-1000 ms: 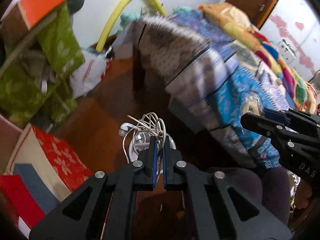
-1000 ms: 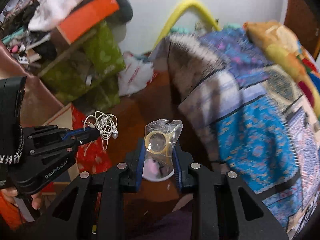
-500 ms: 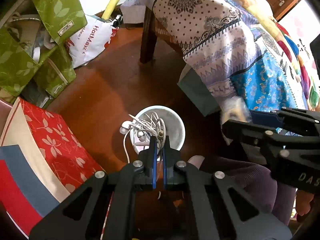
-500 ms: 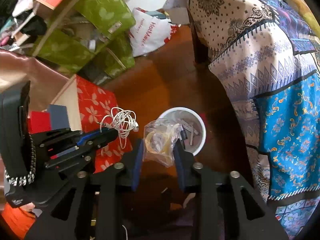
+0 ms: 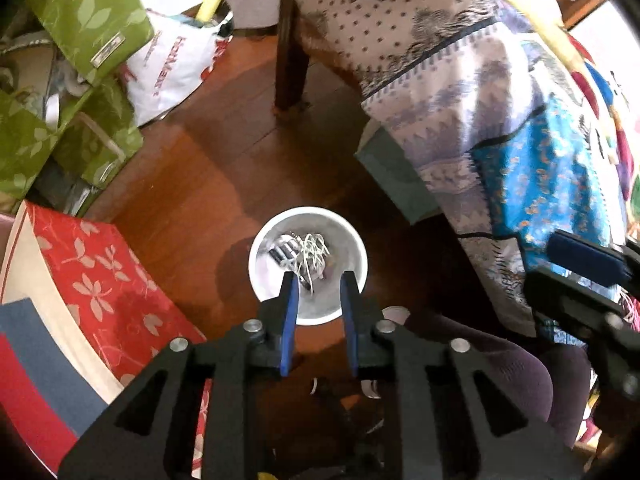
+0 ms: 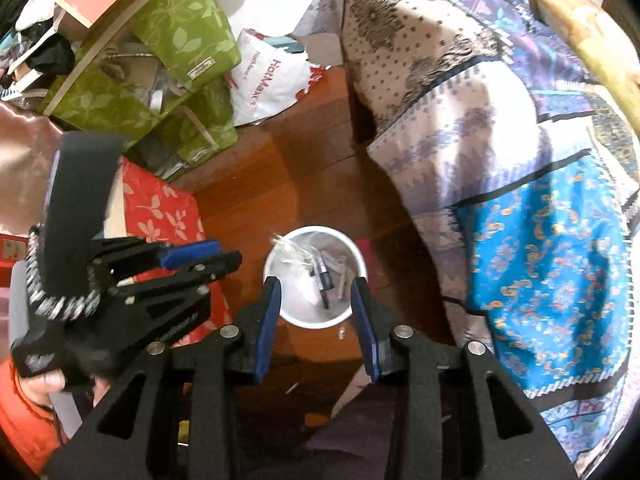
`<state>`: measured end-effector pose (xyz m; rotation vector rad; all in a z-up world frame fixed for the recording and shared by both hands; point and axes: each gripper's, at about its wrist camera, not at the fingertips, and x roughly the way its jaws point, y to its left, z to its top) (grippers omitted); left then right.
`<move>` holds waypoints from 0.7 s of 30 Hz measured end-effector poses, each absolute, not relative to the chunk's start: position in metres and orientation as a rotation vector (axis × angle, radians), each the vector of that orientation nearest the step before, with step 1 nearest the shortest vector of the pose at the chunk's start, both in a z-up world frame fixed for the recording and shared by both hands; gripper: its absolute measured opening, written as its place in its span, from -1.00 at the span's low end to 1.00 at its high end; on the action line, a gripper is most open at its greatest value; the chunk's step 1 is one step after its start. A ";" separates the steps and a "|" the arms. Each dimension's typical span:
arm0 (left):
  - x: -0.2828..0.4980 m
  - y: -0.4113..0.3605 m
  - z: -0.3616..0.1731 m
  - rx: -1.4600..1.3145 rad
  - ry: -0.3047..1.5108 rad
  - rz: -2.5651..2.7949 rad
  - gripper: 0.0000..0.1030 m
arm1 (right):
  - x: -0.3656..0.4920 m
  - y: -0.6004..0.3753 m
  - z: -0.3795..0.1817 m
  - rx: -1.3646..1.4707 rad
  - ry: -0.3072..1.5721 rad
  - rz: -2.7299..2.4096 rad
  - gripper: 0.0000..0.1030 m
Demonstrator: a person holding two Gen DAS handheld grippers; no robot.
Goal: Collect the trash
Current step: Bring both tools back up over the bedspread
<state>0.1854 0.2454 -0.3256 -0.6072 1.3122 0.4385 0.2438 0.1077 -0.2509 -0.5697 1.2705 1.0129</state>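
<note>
Left gripper (image 5: 318, 280) jaws: just been opening, now parted, nothing between the pads.
Right gripper (image 6: 316, 286) jaws: apart, empty, pointing down over the white bin (image 6: 316, 322).
Earphone cable (image 5: 310, 256): tangled inside the bin, clear in the left wrist view.
Right wrist view only: dark pen-like pieces (image 6: 324, 280) in the bin, and a hand (image 6: 48, 384) holding the left gripper beside it.
Left wrist view only: table leg (image 5: 290, 68) on the wooden floor (image 5: 208, 168).

Earphones (image 5: 310, 250) in bin (image 5: 256, 276)
</note>
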 end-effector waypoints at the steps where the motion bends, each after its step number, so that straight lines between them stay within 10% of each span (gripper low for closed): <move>1: 0.185 0.245 -0.326 -0.612 1.315 0.440 -0.61 | 0.244 0.106 -0.249 -0.568 1.266 1.008 -0.36; 21: 0.193 0.181 -0.187 -0.395 1.047 0.384 -0.56 | 0.275 0.011 -0.155 -0.378 1.039 0.901 -0.36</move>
